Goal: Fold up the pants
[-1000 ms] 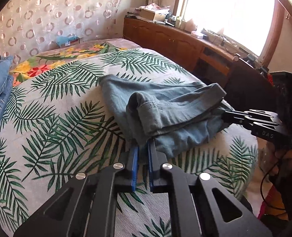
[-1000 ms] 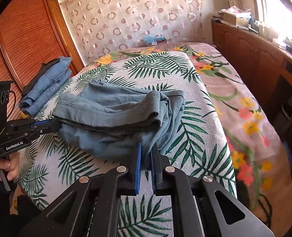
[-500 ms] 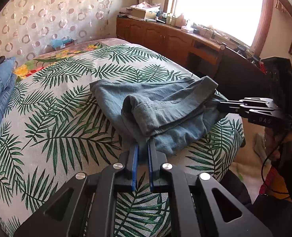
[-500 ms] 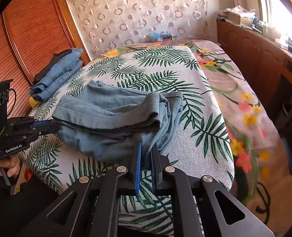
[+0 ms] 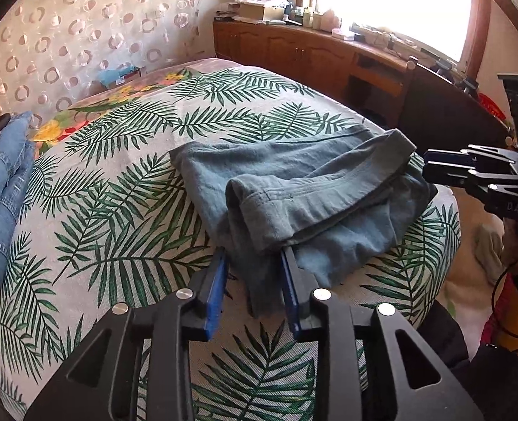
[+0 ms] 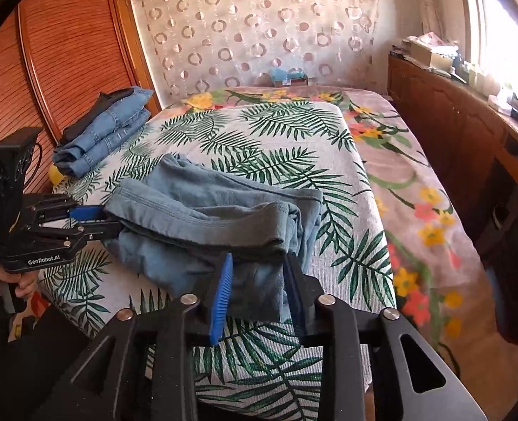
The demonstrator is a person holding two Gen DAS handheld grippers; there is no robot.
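Both tongs are now standing open, where half a second ago they were pinched shut on the cloth: the left tongs [image 5: 253, 282] and right tongs [image 6: 257, 286] are releasing the grey-blue pants [image 5: 304, 196], which are lying folded on the palm-print bed [image 5: 118, 217] near its front edge. The fold is probably finished, and withdrawal appears next. In the left view the bundle's long axis is running from 9 toward 3 o'clock, its rolled edge pointing at 3.

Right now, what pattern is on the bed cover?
Green palm leaves on a pale bed cover, clearest in the right wrist view.
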